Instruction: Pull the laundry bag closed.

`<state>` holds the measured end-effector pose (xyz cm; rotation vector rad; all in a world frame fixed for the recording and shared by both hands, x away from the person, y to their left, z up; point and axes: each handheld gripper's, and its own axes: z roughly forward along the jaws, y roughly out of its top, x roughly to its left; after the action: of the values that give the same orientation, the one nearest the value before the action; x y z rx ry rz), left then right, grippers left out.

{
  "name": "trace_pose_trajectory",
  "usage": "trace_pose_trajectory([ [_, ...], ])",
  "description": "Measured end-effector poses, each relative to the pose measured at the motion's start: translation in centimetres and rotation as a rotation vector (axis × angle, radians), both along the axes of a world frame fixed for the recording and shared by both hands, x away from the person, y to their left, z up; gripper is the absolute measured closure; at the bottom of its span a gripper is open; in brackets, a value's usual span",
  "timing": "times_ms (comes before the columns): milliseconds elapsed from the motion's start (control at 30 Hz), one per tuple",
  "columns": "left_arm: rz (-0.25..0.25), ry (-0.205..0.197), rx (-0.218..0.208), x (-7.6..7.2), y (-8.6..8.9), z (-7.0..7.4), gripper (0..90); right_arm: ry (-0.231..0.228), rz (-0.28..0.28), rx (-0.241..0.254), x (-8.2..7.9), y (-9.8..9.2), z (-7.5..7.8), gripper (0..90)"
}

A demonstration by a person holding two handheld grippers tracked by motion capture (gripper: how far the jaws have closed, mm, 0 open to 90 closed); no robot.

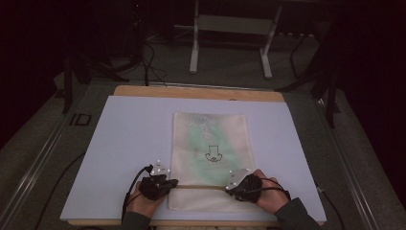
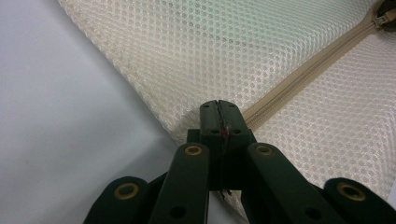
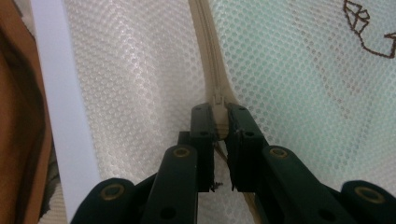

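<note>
Near the surface's front edge, I had the left tongs [image 2: 219, 122] clamped on the mesh bag's [image 1: 210, 139] corner to anchor it while the right tongs [image 3: 219, 122] pinched the zipper pull [image 3: 218, 100].

I see bare white board [image 1: 129, 139] at left and centre-top of the high view, open for passing. The mesh bag [image 1: 210, 143] lies flat at centre. Both grippers crowd the lower edge: left gripper [image 1: 165, 184], right gripper [image 1: 230, 188].
</note>
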<state>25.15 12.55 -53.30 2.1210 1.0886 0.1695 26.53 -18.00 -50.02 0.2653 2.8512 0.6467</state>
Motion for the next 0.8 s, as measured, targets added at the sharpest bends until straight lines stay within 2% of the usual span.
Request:
trace_pose_trajectory([
  [300, 0.000, -0.001, -0.001, -0.01, 0.00, -0.01, 89.4, 0.005, 0.007, 0.011, 0.14, -0.17, -0.22, 82.4],
  [533, 0.001, 0.000, -0.002, 0.00, 0.01, -0.02, 89.3, 0.008, 0.004, -0.005, 0.07, -0.40, -0.28, 82.3],
  [800, 0.001, 0.000, -0.002, -0.01, 0.01, -0.02, 89.3, 0.014, -0.007, 0.000, 0.02, -0.99, -0.21, 82.4],
])
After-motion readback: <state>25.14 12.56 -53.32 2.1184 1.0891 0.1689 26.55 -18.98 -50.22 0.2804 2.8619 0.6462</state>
